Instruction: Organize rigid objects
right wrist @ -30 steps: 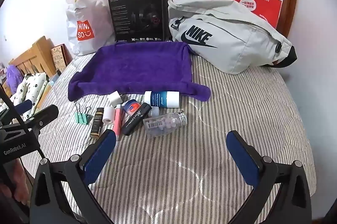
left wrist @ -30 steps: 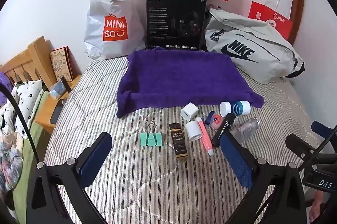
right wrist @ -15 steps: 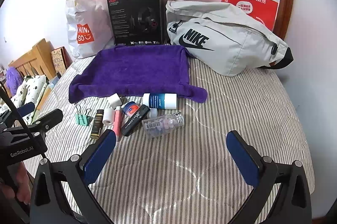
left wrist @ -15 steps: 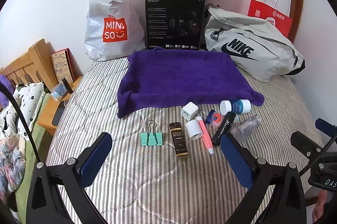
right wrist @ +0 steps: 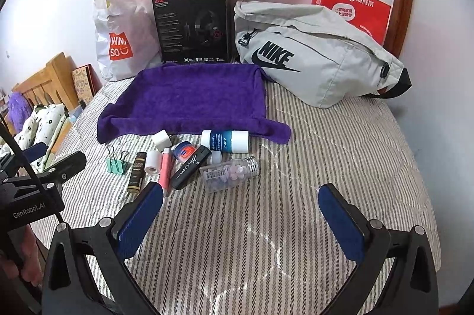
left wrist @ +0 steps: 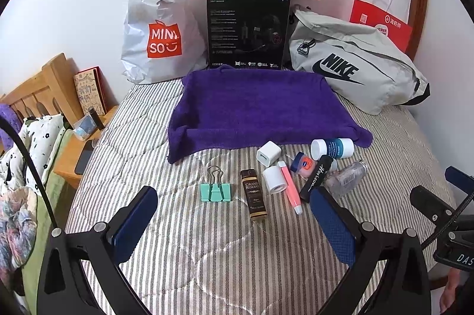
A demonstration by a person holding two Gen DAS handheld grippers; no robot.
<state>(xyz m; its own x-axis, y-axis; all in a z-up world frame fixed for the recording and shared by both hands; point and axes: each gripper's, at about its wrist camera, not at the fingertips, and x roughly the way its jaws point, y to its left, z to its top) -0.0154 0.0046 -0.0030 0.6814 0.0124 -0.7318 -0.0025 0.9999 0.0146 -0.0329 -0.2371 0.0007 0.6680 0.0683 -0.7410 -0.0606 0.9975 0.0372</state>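
Clutter (left wrist: 296,173) of small bottles, tubes, clip beside purple towel (left wrist: 260,104); fingers (left wrist: 134,221) spread, empty.

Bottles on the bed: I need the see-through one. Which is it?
The clear pill bottle with the silver cap, lying nearest the right gripper; the white bottle with a blue label is opaque.

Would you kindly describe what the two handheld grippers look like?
Both are black frames with silver bolts and two wide fingers faced with blue textured pads. The left gripper reads "GenRobot.AI", the right gripper "DAS"; a thin black cable runs from each.
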